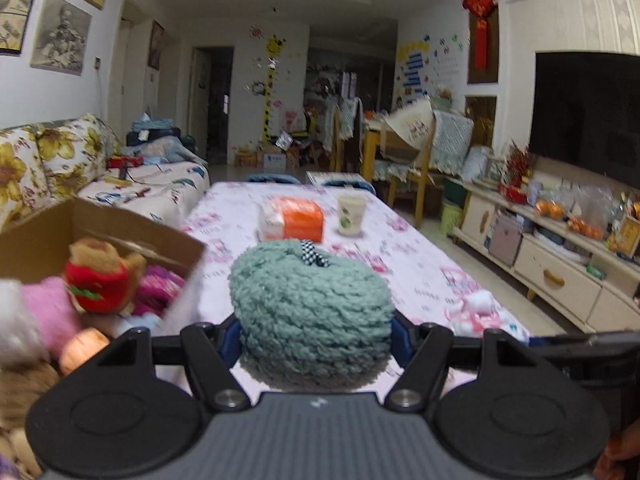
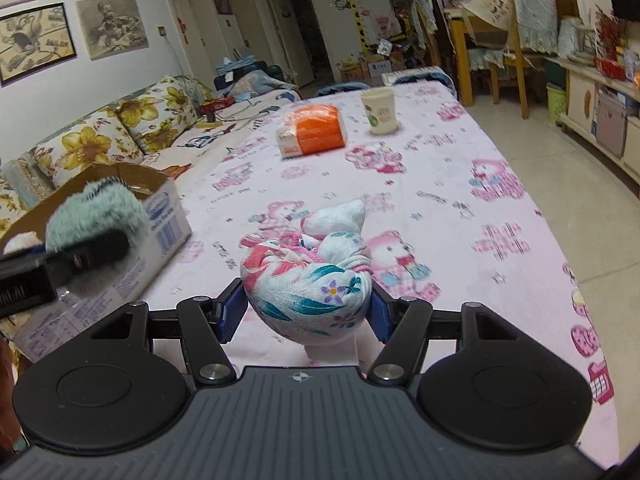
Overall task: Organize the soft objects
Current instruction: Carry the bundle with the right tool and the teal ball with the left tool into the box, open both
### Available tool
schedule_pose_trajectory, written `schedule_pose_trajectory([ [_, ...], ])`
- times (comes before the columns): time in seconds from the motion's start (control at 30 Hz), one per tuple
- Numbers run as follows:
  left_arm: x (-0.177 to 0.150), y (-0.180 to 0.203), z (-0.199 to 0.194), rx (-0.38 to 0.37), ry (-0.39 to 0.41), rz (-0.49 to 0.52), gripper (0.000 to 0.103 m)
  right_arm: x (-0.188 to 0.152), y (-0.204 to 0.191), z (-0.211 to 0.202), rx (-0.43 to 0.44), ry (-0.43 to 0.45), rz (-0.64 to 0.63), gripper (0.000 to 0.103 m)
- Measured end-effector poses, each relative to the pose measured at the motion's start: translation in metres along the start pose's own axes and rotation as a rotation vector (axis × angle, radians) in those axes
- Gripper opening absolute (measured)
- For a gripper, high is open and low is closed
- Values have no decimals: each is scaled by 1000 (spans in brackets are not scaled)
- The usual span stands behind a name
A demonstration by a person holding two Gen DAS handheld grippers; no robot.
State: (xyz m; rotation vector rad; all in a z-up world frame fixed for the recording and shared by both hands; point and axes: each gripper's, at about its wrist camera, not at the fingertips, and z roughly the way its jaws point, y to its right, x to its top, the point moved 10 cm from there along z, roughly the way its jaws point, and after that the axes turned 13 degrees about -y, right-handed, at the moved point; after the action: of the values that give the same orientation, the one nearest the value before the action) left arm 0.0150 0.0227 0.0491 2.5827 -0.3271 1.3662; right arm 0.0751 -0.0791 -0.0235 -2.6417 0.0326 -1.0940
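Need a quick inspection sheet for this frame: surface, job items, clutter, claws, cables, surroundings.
Surface: table under a pink cartoon-print cloth.
Job's things: fluffy teal yarn ball in the left claw; knotted floral fabric bundle in the right claw; open brown cardboard box at the table's left edge holding plush toys, among them a brown and red plush toy.
Clutter: orange and white tissue pack and white paper cup, apart at the far end.
Claws: left claw shut on the yarn ball; right claw shut on the bundle.
Cables: nothing seen on the table.
Surroundings: floral sofa left; cream TV cabinet right.
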Motion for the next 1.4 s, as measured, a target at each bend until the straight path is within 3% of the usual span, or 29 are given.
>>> schedule_pose_trajectory([
  [0.33, 28, -66, -19, 113, 76, -99, 68, 26, -48, 20, 55, 14, -110, 77],
  [0.67, 48, -139, -21, 217, 112, -262, 68, 61, -123, 60, 175, 7, -268, 78],
  [0.87, 49, -171, -10, 230, 83, -341, 68, 78, -171, 89, 248, 8, -382, 78],
  [1.07, 41, -190, 5, 247, 34, -374, 69, 79, -194, 119, 280, -31, -462, 79],
  [1.13, 39, -195, 10, 249, 15, -379, 72, 74, -199, 132, 301, -59, -488, 87],
  [1.2, 36, -201, 13, 242, -7, -416, 73, 71, -202, 139, 313, -62, -491, 103],
  [1.4, 38, -197, 0, 274, 33, -387, 89, 65, -195, 115, 330, -25, -403, 103],
])
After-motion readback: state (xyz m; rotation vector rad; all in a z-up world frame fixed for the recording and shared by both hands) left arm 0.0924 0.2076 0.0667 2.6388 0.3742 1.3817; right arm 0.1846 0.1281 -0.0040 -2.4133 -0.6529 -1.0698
